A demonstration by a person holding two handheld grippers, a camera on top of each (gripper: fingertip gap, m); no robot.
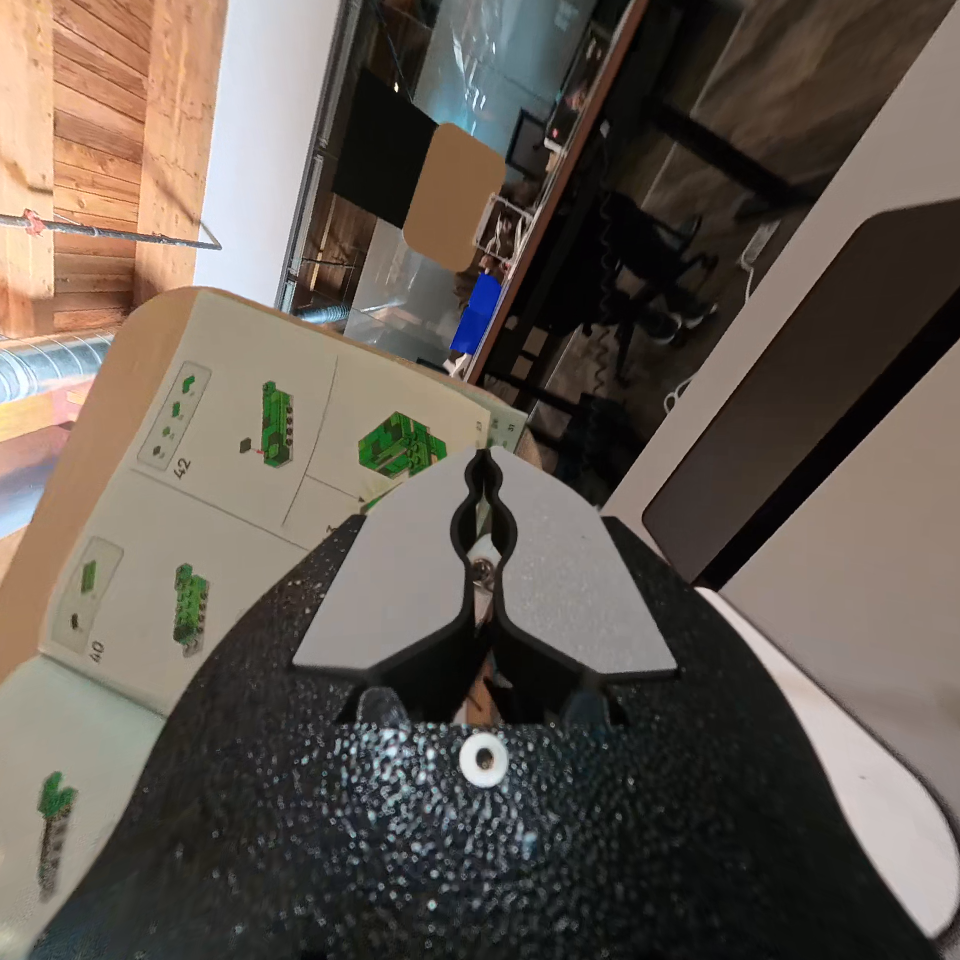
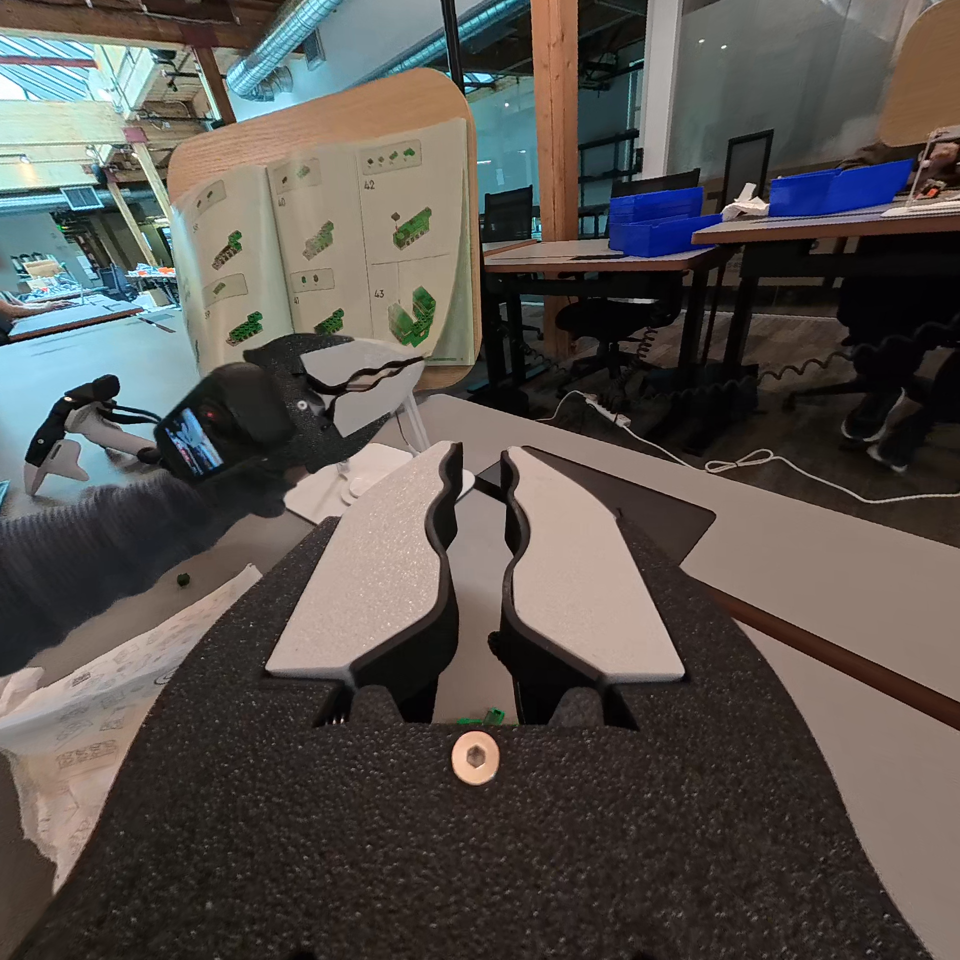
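An open instruction booklet [image 2: 322, 249] with pictures of green brick builds leans on a wooden board [image 2: 332, 104] held by a white stand [image 2: 374, 467]. My left gripper [image 2: 422, 362] is turned on its side and shut, its tips at the booklet's lower right corner. I cannot tell whether a page is pinched. In the left wrist view the shut left gripper [image 1: 485, 457] sits just in front of the booklet [image 1: 234, 493]. My right gripper [image 2: 483, 457] is open a little and empty, above the table near a black mat [image 2: 649, 514].
A tiny green piece [image 2: 182, 579] and a printed paper sheet [image 2: 104, 701] lie on the grey table [image 2: 805, 582] at the left. A person's dark sleeve [image 2: 78, 561] holds the left gripper. Blue bins [image 2: 654, 218] stand on a far desk. A power strip and cables [image 2: 608, 410] lie on the floor. The gap from one gripper's tips to the other's is roughly 20 cm.
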